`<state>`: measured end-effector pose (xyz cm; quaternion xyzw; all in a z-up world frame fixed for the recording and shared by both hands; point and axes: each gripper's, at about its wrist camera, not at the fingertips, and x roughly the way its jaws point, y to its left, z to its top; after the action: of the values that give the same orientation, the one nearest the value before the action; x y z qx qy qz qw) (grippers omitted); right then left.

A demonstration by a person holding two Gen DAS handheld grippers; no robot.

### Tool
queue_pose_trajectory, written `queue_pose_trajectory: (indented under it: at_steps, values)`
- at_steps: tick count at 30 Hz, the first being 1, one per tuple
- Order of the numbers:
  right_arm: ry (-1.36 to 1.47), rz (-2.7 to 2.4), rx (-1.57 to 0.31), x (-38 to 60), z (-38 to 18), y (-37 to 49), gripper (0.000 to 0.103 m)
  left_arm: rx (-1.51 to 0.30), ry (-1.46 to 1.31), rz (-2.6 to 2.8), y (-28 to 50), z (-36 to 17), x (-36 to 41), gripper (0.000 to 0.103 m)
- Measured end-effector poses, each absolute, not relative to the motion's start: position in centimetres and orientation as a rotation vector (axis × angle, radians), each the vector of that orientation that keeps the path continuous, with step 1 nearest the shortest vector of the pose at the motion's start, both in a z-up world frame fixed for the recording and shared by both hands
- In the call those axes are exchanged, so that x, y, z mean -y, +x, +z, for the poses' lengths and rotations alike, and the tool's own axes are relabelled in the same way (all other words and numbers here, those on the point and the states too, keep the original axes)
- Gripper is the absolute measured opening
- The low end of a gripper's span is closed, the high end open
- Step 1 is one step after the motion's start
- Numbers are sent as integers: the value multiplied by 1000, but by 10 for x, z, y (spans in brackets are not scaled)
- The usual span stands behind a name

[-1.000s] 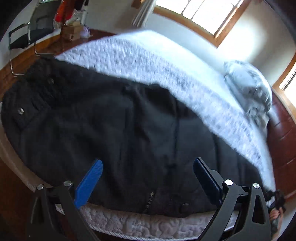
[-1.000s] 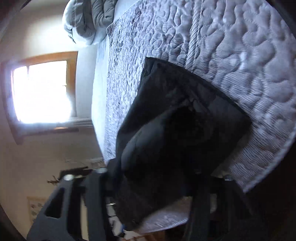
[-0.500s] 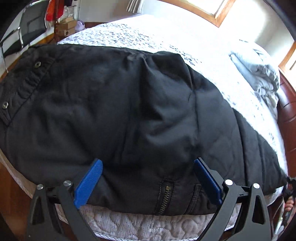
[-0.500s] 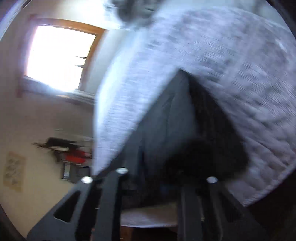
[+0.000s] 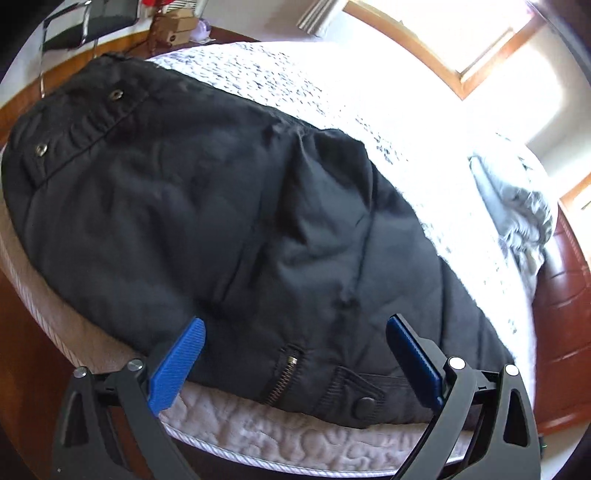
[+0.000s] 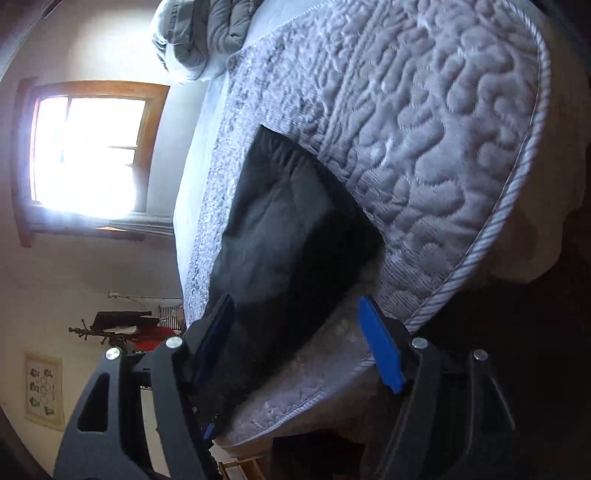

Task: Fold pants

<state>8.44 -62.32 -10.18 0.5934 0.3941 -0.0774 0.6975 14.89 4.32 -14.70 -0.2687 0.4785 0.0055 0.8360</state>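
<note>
Black pants (image 5: 229, 221) lie spread on the quilted mattress (image 5: 258, 439), waistband with metal snaps at the left, a zipper and a button near the front edge. My left gripper (image 5: 295, 350) is open, its blue pads just above the pants' near edge, holding nothing. In the right wrist view the pants' leg end (image 6: 291, 229) lies flat near the mattress (image 6: 424, 129) edge. My right gripper (image 6: 295, 332) is open around that end, not clamped on it.
A grey folded blanket (image 5: 517, 206) lies at the head of the bed, also in the right wrist view (image 6: 199, 33). A wooden headboard (image 5: 569, 314) stands at the right. A chair (image 5: 74, 29) and boxes (image 5: 177, 26) stand beyond the bed. Windows are bright.
My right gripper has let go of the pants' leg end, which now lies flat on the mattress. My left gripper stayed open near the front edge; its view shifted slightly.
</note>
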Motion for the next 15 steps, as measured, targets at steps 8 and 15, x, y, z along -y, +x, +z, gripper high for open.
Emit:
queue_pose_trajectory:
  at_steps: [8,15]
  values:
    - [1375,-192,-880,619,-119,108,71,-1036,-485,82,139,-151,-69,99]
    - [1291,-184,-926,628,-115,145,18,-1044,-425,158,155,-164,-95,99]
